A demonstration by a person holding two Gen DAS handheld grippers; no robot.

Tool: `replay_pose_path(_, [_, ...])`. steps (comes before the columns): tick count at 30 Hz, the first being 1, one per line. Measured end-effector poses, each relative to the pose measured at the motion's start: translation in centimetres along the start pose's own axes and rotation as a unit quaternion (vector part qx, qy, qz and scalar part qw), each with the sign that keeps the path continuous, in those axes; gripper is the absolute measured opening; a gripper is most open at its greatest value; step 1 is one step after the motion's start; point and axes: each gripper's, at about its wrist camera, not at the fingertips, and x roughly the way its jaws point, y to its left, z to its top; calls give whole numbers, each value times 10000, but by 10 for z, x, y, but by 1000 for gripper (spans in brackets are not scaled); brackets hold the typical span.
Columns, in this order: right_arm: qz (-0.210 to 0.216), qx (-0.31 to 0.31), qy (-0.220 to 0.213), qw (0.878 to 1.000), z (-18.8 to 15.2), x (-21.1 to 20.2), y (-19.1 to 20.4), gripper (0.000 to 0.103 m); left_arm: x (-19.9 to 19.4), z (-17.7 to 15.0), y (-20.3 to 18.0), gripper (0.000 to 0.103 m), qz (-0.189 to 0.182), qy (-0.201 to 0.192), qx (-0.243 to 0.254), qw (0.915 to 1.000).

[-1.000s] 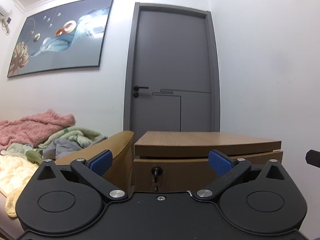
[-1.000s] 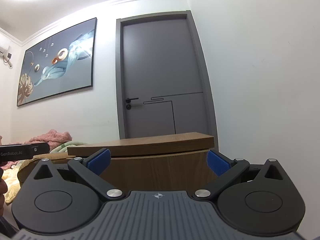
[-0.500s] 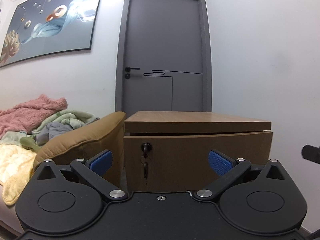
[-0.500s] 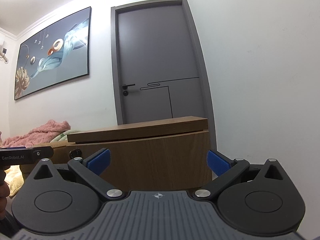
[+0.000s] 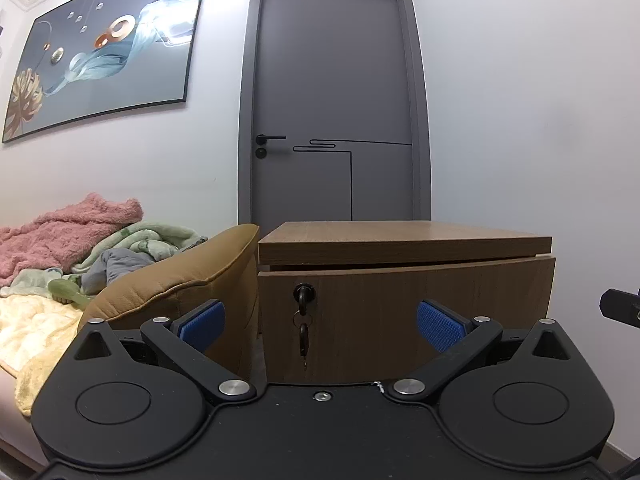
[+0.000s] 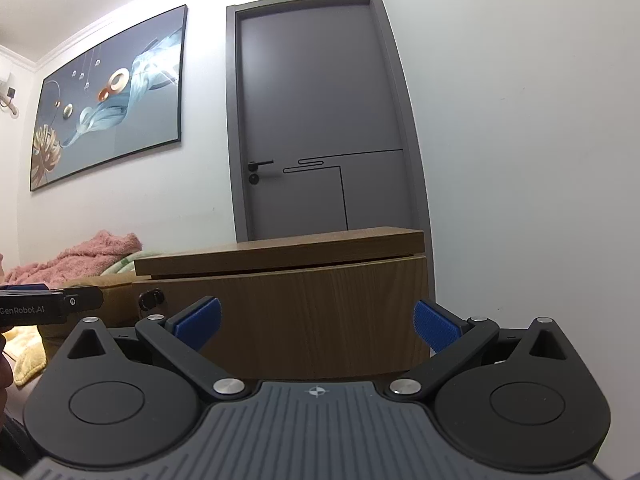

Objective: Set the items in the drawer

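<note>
Drawer (image 5: 404, 316) shut w/ key (image 5: 303, 320) hanging in lock, no items in view; L gripper (image 5: 320, 322) & R gripper (image 6: 316, 320) both wide, empty, so risk is fingers slipping off the flat front or snagging the key.

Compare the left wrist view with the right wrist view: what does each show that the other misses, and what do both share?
Only the left wrist view shows the keys hanging from the drawer's lock, a tan cushion and a green brush on the bedding. Only the right wrist view shows an air conditioner's corner. Both show the closed drawer, the grey door, the painting, a pink blanket, and open, empty tongs: left, right.
</note>
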Motion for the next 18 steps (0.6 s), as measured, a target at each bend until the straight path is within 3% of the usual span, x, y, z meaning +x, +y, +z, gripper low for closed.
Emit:
replay_pose_path(6, [42,-56,20,10000,1,2,0,103,4,-3,-15,102,-21,-98,360,9993])
replay_pose_path(18, [121,83,-63,9999,0,-10,-4,103,-2,-3,-9,102,3,-54,138,9999])
